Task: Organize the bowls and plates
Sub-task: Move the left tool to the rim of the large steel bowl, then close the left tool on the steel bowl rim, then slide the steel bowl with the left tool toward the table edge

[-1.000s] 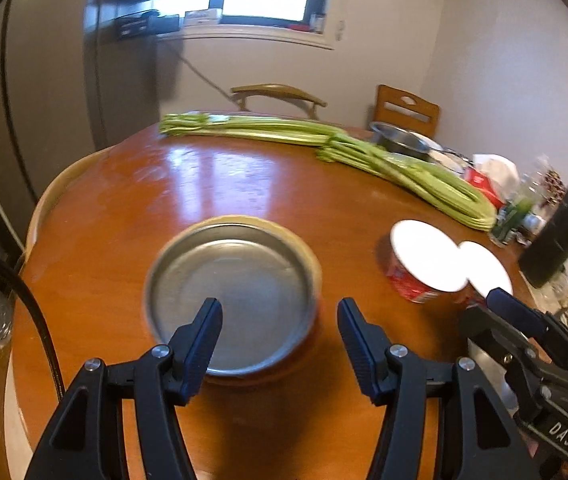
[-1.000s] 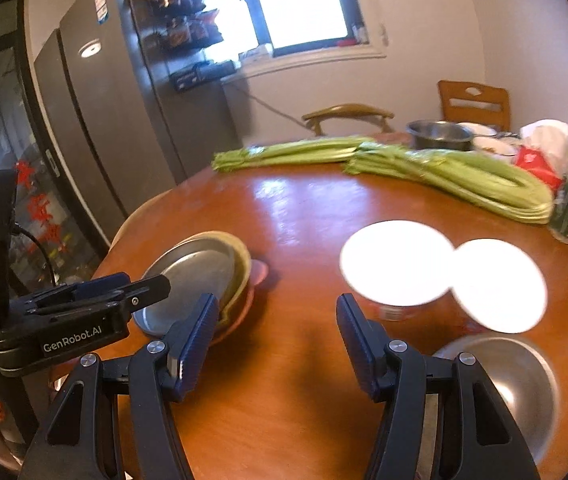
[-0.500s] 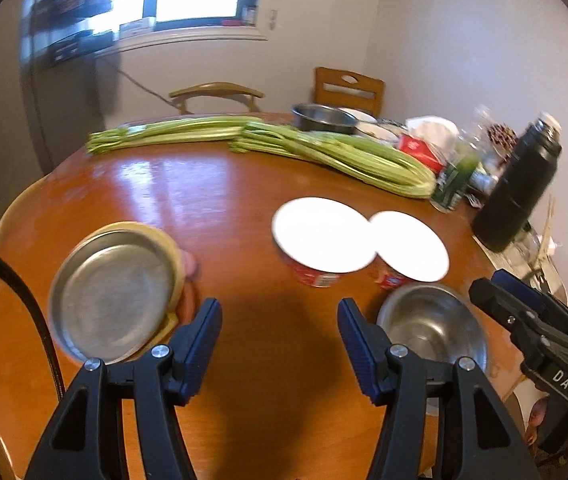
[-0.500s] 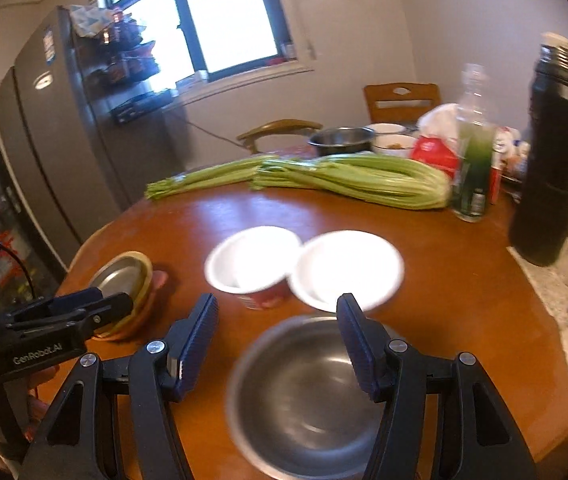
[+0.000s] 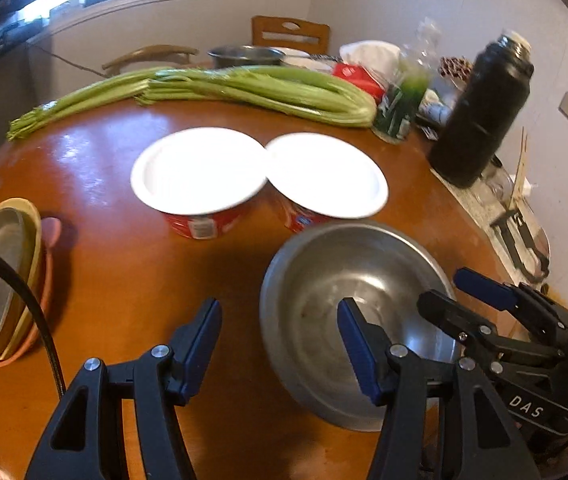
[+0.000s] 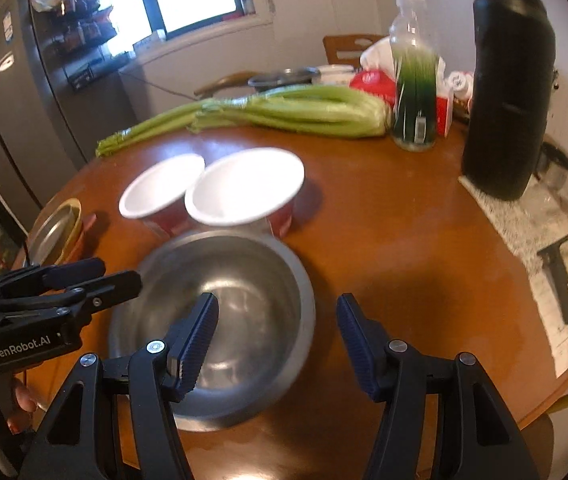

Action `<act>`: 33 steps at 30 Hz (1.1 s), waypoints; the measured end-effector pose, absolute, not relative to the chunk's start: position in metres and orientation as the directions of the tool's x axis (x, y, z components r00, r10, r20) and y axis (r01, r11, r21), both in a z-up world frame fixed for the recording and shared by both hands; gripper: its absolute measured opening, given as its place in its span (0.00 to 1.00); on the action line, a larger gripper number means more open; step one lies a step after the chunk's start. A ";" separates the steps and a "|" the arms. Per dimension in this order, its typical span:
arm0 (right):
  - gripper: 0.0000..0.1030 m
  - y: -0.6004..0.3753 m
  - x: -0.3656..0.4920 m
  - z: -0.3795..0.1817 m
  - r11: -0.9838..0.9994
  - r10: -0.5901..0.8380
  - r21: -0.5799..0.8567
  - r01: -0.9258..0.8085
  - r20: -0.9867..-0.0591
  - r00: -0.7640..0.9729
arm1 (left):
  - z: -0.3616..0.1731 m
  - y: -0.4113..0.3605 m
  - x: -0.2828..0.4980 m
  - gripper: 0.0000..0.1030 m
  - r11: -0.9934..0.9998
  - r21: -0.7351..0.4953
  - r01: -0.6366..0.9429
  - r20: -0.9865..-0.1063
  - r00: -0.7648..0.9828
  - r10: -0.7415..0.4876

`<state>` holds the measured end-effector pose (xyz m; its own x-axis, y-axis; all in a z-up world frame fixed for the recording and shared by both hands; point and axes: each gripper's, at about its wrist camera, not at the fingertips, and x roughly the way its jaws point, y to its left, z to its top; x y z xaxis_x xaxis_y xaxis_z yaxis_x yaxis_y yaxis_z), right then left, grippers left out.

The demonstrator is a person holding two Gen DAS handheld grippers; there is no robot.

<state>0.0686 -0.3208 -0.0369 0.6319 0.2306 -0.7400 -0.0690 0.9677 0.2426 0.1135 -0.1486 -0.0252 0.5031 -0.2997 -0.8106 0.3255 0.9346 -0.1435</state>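
Left wrist view: left gripper (image 5: 278, 346) open, nothing between its jaws; its right finger (image 5: 358, 350) sits over the steel bowl (image 5: 340, 280), contact not clear. Right gripper (image 5: 468, 300) enters at the bowl's right rim. Right wrist view: right gripper (image 6: 278, 344) also open and empty, its left finger (image 6: 198, 338) above the bowl's inside; left gripper (image 6: 84, 284) at the bowl's left rim. The steel bowl (image 6: 228, 280) stands on the round wooden table (image 6: 384, 240) nearest the cameras. Just behind the bowl: two red bowls with white insides (image 5: 200, 172) (image 5: 326, 176), side by side, rims touching. Left of the bowl, at the table edge: stacked plates (image 5: 0, 280), steel on top. Beyond the red bowls: celery (image 5: 244, 88). Far right of the bowl: black flask (image 6: 508, 80).
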 end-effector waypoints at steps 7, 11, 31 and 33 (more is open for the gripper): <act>0.59 -0.318 0.068 -0.047 0.968 0.239 0.236 -0.088 -0.744 0.625 | -0.041 -0.156 0.119 0.58 0.940 -0.141 0.310 -0.832 0.478 -0.282; 0.52 -0.316 0.070 -0.049 0.966 0.247 0.241 -0.097 -0.742 0.623 | -0.047 -0.161 0.119 0.58 0.937 -0.144 0.317 -0.838 0.465 -0.286; 0.45 -0.279 0.066 -0.032 0.948 0.315 0.269 -0.170 -0.712 0.627 | -0.033 -0.126 0.107 0.47 0.936 -0.190 0.297 -0.807 0.495 -0.321; 0.45 -0.267 0.065 -0.028 0.947 0.322 0.258 -0.193 -0.707 0.630 | -0.029 -0.116 0.104 0.47 0.941 -0.177 0.287 -0.801 0.513 -0.307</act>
